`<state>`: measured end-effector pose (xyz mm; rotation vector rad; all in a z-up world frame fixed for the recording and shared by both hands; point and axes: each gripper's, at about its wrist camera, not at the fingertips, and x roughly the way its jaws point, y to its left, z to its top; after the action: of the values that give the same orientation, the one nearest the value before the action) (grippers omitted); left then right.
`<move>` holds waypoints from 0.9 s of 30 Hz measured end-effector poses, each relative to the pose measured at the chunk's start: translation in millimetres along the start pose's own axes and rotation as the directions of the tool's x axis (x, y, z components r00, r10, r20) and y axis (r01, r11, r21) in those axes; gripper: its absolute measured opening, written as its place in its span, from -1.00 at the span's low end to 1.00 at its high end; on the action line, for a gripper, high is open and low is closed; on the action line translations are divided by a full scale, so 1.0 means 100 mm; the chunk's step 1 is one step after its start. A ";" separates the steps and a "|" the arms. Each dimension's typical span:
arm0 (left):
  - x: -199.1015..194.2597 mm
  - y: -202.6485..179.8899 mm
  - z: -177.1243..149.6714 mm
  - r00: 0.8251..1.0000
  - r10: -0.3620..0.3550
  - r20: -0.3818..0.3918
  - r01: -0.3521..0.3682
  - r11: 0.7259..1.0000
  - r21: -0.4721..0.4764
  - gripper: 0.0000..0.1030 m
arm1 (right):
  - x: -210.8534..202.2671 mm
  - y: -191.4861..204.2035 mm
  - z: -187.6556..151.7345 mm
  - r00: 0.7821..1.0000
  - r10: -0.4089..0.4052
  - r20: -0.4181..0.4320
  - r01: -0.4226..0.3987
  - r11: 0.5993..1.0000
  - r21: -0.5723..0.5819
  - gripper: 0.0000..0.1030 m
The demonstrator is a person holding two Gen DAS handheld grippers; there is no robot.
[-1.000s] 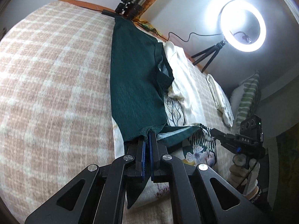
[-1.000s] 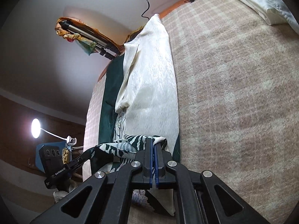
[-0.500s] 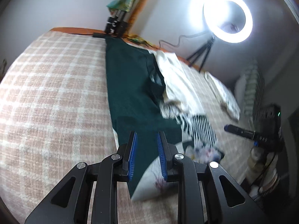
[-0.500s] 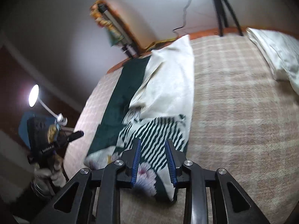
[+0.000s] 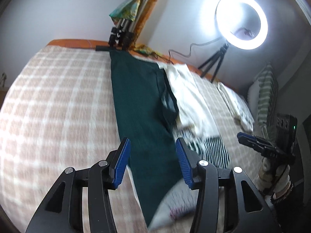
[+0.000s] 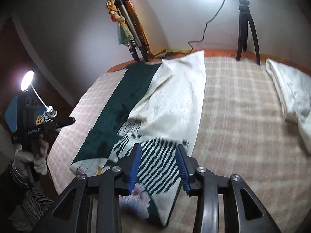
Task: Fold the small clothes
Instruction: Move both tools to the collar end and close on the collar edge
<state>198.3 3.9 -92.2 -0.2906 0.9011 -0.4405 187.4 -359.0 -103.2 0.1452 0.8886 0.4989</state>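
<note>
Both claws, left claw and right claw, hang spread above the folded garment on the bed.

Left wrist cam: above the near edge of the bed, tilted down, looking along its fingers up the green garment toward the ring light. Right wrist cam: same near edge, further right, low over the striped end of the garment, facing the far wall. Shared: garment, bed, folded tripod, ring light stand; each cam catches the other gripper at frame edge.
</note>
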 end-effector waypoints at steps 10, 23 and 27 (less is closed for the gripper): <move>0.58 0.52 0.86 1.000 -0.019 -0.008 0.018 0.994 -0.109 0.05 | 0.45 -0.56 0.86 1.000 0.024 -0.017 -0.023 0.998 0.059 -0.12; 1.45 0.90 1.34 0.998 -0.041 -0.046 0.033 0.986 -0.162 0.06 | 1.50 -1.21 1.64 0.996 0.080 -0.046 -0.069 0.976 0.209 0.00; 1.56 0.87 1.45 0.999 -0.026 -0.019 0.024 0.993 -0.119 0.07 | 1.70 -1.21 1.84 0.998 0.053 -0.035 -0.046 0.983 0.177 -0.11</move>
<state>420.0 13.0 -150.3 -0.4075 0.9469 -0.4141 461.7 -369.4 -146.5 0.3207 0.9698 0.4706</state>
